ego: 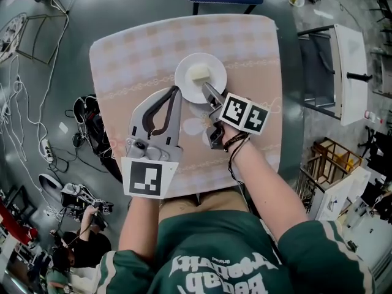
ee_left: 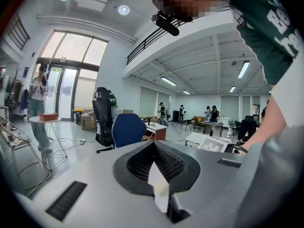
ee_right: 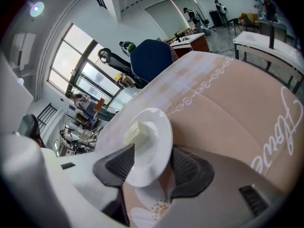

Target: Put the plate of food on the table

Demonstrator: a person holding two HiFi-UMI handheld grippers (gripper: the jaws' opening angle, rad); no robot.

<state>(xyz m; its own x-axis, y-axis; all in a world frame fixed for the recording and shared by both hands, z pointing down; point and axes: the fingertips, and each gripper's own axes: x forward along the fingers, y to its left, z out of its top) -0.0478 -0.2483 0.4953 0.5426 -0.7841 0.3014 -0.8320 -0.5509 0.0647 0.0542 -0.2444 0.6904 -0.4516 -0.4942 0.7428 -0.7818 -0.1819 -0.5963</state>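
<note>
One table [ego: 122, 60] bears one plate [ego: 188, 86] with one food block [ego: 199, 73], its rim between the open fingers of the right gripper [ee_right: 153, 151]; the fingers of the left gripper [ego: 176, 92] are closed.

Your left gripper [ego: 176, 92] points straight away from you, held about level, with its jaws closed tip to tip, and your bare left forearm [ego: 142, 222] runs straight back from it to your body. Your right gripper [ego: 209, 107] is rolled onto its side and angled in toward the left one, with its jaws standing wide apart. Your right wrist [ego: 235, 146], wrapped in dark cords, leads back to a bare right forearm [ego: 269, 192] that reaches out from a green sleeve [ego: 318, 250].
</note>
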